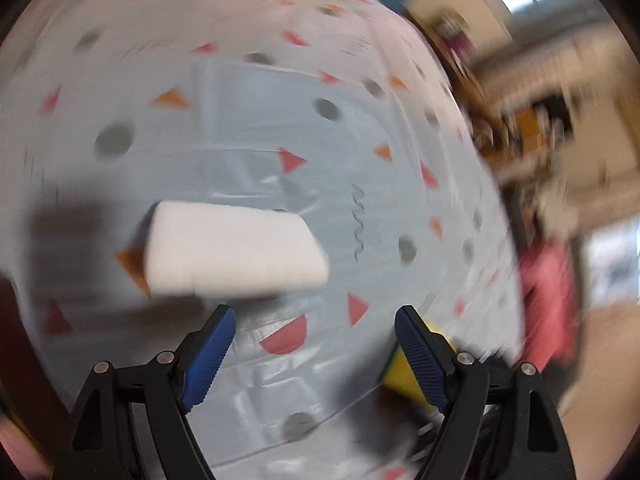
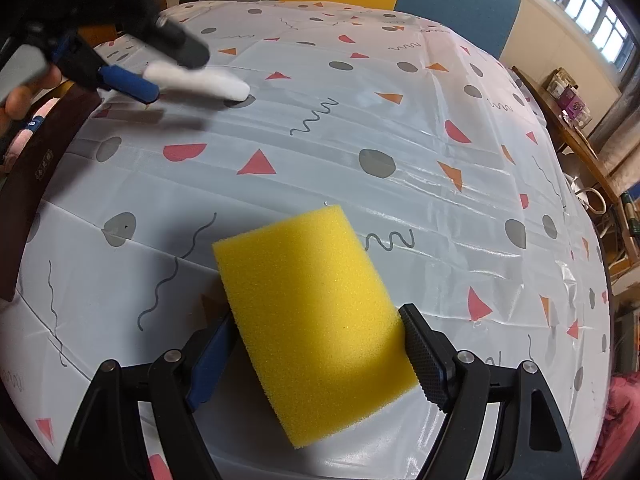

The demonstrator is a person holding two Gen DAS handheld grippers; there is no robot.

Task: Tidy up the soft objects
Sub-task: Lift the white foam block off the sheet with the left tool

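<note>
Right gripper [image 2: 316, 344] closed on yellow sponge [image 2: 312, 320], seemingly for relocation; left gripper [image 1: 314, 352] wide open, empty, white sponge [image 1: 236, 252] ahead, ungrasped.

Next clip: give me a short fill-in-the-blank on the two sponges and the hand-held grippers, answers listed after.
1. The sponge between the right hand-held gripper fingers is colored ____.
2. The left hand-held gripper has its jaws ____, with nothing between them.
3. The white sponge lies on the ____, printed with triangles, dots and squiggles.
4. In the right wrist view, the white sponge sits to the ____ of the yellow one.

Answers: yellow; open; tablecloth; upper left
</note>
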